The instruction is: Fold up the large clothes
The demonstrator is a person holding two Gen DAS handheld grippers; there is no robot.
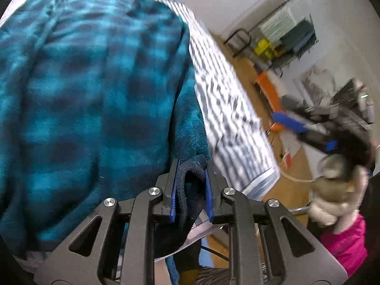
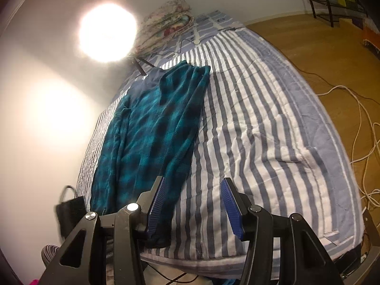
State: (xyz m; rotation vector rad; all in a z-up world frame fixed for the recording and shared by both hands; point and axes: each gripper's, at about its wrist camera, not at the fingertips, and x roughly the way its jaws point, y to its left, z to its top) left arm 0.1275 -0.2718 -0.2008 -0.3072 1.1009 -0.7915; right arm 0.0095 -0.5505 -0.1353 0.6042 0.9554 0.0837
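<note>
Spreading across nearly the whole right wrist view: striped bed cover, blue-grey and white, serving as the folding surface, with wooden floor and loose white cables beyond its far edge. Lying lengthwise along the wall side of that cover: teal plaid fleece garment, long and narrow, apparently already doubled along its length, dark navy collar or lining at the far end and near hem reaching the foot edge of the bed. Probably laid this way so both near corners sit within easy reach for carrying the hem up toward the collar. Glaring from the wall above: bright round lamp, washing out detail around it; beside it, folded floral bedding stacked at the head end, well apart from the garment. Pinching a thick dark edge of the fleece, most likely one near hem corner: left gripper, blue pads drawn close with cloth bunched between them and draping down below, as the left wrist view shows. Standing spread and empty: right gripper, one blue pad just beside the garment's near edge, the other over bare striped cover, nothing between the pads. Judging from that stance, still needing to close on the second corner before any lift. Risking, with a thick plush edge, a slip or a grab of only one layer.
</note>
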